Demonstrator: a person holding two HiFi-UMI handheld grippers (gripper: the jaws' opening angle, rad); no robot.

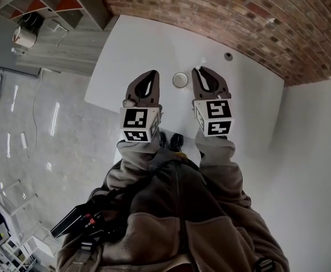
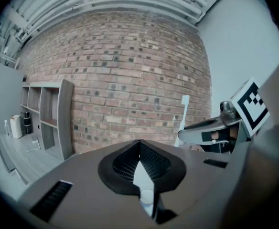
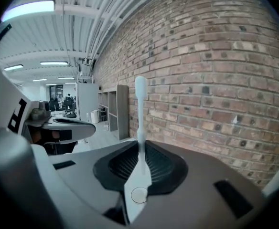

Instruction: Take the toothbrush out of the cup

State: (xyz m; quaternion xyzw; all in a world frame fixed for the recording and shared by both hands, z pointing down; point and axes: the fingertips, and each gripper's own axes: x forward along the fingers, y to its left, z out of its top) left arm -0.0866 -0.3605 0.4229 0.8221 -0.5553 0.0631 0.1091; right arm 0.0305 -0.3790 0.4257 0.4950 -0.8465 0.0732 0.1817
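Note:
The white cup (image 1: 180,80) stands on the white table (image 1: 137,50), between the tips of my two grippers. My right gripper (image 1: 204,72) is shut on the handle of the white toothbrush (image 3: 141,113), which sticks up past the jaw tips, head uppermost, against the brick wall. The left gripper view shows that toothbrush (image 2: 184,113) upright beside the right gripper (image 2: 211,130). Left of the cup, my left gripper (image 1: 150,77) is shut with nothing between its fingers. Inside of the cup is too small to make out.
A small dark round thing (image 1: 228,56) lies on the table near the brick wall (image 1: 222,16). A grey open shelf unit (image 2: 46,118) stands left of the table. The table's near edge is just in front of the person's shoes (image 1: 171,140).

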